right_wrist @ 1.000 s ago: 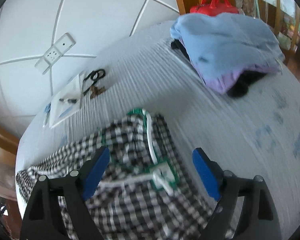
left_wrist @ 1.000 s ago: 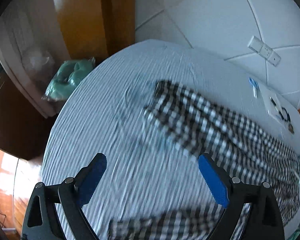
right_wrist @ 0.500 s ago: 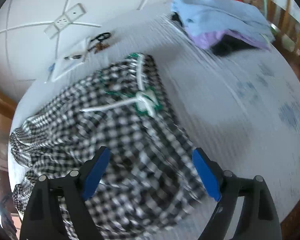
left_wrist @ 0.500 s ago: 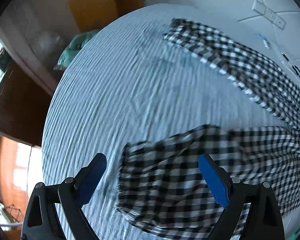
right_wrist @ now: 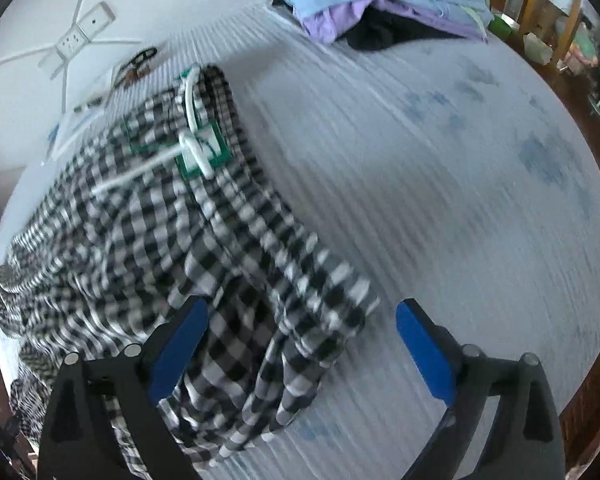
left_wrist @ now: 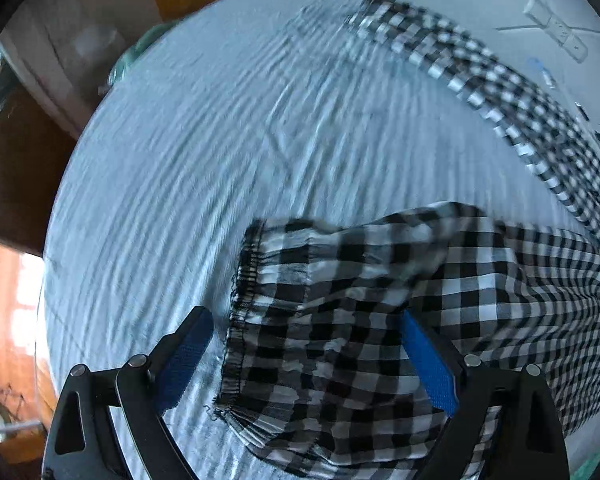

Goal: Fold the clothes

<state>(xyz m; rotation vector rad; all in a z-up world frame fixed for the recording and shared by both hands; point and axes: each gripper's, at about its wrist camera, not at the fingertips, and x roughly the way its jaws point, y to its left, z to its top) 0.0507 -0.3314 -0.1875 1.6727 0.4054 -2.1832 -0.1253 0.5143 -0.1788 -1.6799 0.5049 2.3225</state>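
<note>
Black-and-white checked trousers lie spread on a pale blue striped bedsheet. In the left wrist view one leg cuff lies between my open left gripper fingers, and the other leg stretches away at the upper right. In the right wrist view the waistband end of the trousers, with a green label and white drawstring, lies under my open right gripper, bunched near its left finger. Neither gripper holds anything.
A pile of light blue, purple and black clothes sits at the far edge of the bed. Small items on white paper lie beyond the trousers. A white power strip is on the tiled floor. A green cloth lies off the bed's left edge.
Both grippers have pulled back toward the near edge of the bed. The near leg cuff and the waistband end now lie between their fingers. Both stay open.
</note>
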